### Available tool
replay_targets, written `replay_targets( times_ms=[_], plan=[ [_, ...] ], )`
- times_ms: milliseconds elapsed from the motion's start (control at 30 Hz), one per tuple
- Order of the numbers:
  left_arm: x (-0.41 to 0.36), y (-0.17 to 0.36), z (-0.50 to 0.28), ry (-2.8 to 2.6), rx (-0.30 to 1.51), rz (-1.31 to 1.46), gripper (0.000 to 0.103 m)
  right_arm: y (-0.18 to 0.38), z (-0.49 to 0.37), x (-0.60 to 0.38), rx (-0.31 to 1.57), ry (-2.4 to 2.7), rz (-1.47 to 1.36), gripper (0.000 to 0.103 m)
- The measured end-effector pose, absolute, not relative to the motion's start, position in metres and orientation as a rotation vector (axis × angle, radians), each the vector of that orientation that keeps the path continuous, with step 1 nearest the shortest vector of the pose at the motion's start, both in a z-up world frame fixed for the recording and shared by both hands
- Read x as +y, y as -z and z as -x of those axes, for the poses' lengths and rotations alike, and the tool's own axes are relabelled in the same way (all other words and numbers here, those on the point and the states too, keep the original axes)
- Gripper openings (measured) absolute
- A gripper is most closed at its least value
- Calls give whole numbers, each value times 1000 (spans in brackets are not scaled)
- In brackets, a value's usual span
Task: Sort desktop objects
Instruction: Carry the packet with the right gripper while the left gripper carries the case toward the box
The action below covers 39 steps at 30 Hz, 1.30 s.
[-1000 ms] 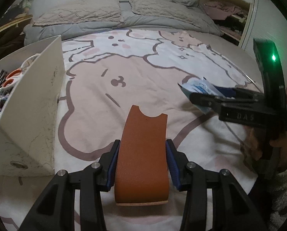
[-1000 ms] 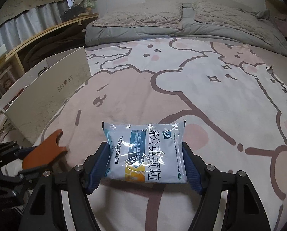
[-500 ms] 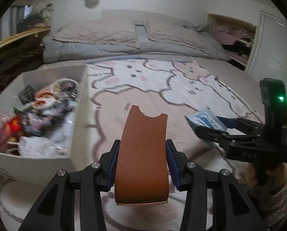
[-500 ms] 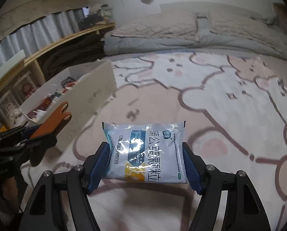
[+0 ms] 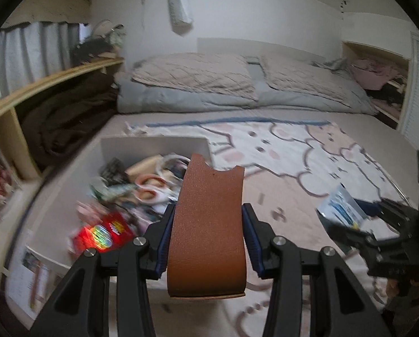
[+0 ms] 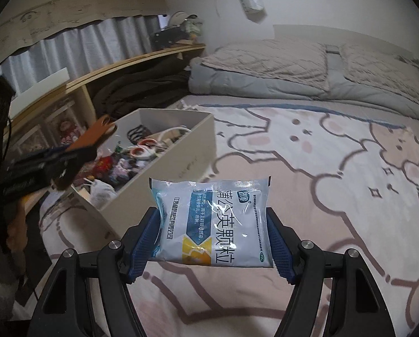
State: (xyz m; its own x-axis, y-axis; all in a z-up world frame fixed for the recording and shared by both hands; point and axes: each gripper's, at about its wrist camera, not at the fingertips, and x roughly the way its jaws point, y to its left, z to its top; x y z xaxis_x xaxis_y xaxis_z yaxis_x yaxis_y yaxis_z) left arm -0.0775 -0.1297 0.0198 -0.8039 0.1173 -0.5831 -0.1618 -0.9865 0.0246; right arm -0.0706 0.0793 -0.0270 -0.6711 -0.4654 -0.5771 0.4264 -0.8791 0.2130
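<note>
Bedroom setting: a bed (image 6: 350, 168) under a bear-print blanket carries a white box (image 6: 181, 151) full of mixed small items, near the shelf on the left. My left claw (image 5: 208, 241) is pinching a brown leather strip (image 5: 209, 224) by its two side edges; the strip's long axis runs straight out along the fingers, its notched end pointing far and slightly upward, and in the right wrist view it hangs over the near left part of the box. My right claw (image 6: 213, 241) is pinching a blue-and-white sachet (image 6: 213, 221) across its width; the sachet lies roughly flat, its sealed top edge pointing far, and it sits above the blanket, just right of the box wall. I judge the main risks as follows. Releasing the strip here may leave it propped on the heaped contents or draped over the rim, since it is long and stiffly curved. The sachet is slick and bulging, so it could slide from the pads during the swing left, or its front edge could catch the near wall.
</note>
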Motion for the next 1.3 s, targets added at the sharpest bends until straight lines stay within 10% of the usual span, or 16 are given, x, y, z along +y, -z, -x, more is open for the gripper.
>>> replay_targets(
  times_ms=[1300],
  plan=[
    [-282,20,135,-3137,-166,1159,45,-50,136,-53,54,2283,-829,74]
  ],
)
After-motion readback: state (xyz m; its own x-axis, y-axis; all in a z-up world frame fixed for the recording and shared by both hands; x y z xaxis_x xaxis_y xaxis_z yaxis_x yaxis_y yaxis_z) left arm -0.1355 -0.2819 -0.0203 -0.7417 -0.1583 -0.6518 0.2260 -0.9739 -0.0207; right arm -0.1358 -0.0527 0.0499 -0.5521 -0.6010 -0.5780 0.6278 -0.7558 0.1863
